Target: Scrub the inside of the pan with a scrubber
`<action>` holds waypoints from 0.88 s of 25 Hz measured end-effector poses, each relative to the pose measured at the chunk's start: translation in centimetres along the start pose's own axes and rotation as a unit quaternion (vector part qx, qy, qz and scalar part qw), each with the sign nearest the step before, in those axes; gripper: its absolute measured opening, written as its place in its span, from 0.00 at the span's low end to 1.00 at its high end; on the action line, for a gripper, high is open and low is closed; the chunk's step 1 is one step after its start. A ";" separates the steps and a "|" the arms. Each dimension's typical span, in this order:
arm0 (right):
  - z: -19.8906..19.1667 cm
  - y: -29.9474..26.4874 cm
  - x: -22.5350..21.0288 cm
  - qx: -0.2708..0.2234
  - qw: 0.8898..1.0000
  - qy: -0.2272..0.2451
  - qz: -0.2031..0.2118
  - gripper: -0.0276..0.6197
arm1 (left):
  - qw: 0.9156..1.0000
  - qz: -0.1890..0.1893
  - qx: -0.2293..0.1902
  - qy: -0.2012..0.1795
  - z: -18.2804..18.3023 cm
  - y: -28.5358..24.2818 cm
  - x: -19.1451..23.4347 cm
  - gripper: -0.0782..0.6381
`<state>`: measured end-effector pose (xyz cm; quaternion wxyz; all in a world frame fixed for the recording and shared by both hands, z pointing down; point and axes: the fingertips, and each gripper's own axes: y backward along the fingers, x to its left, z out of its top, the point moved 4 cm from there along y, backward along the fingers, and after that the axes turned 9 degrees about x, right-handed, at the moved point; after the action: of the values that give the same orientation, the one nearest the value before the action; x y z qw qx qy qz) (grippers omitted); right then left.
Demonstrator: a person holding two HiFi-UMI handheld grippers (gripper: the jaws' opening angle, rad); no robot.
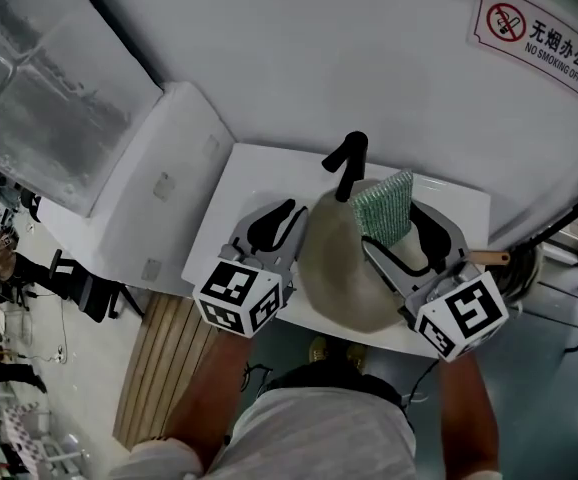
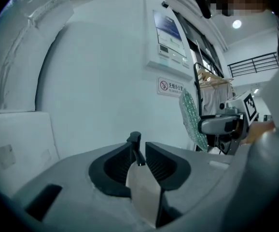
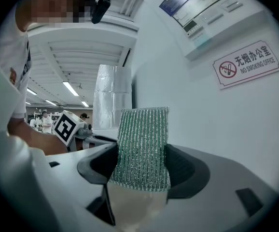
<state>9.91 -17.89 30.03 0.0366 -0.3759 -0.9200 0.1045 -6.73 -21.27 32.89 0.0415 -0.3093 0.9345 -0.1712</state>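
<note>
My right gripper (image 1: 409, 233) (image 3: 142, 166) is shut on a green mesh scrubber (image 1: 386, 206) (image 3: 143, 146), which stands upright above its jaws. My left gripper (image 1: 271, 226) (image 2: 140, 159) holds its jaws slightly apart with nothing between them; the black faucet (image 1: 347, 163) (image 2: 135, 146) shows far off through the gap. Both grippers hang over a white basin top (image 1: 254, 183), one at each side. The pan's body is not in sight. A brown wooden handle end (image 1: 490, 258) pokes out to the right of the right gripper. The left gripper view also shows the scrubber (image 2: 191, 116).
The person's beige hat (image 1: 341, 273) hides the middle of the basin in the head view. A white wall with a no-smoking sign (image 1: 539, 36) stands behind. A white box (image 1: 159, 183) sits to the left, a wooden slatted panel (image 1: 164, 363) below it.
</note>
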 end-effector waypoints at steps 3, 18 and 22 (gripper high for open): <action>-1.5 -1.4 0.3 0.030 1.000 0.000 0.004 0.51 | 0.999 -0.004 0.041 0.010 -2.1 -0.8 0.5 0.28; -11.5 -7.3 1.6 0.237 0.971 0.000 0.038 0.51 | 0.977 -0.029 0.203 0.056 -9.9 -3.4 0.4 0.37; -13.5 -8.6 1.9 0.281 0.959 0.005 0.044 0.51 | 0.972 -0.037 0.224 0.061 -11.1 -3.7 0.2 0.37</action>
<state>4.67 -20.34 45.10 0.1402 -0.3912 -0.8359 0.3586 -6.85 -20.89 44.55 0.0462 -0.3158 0.8611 -0.3957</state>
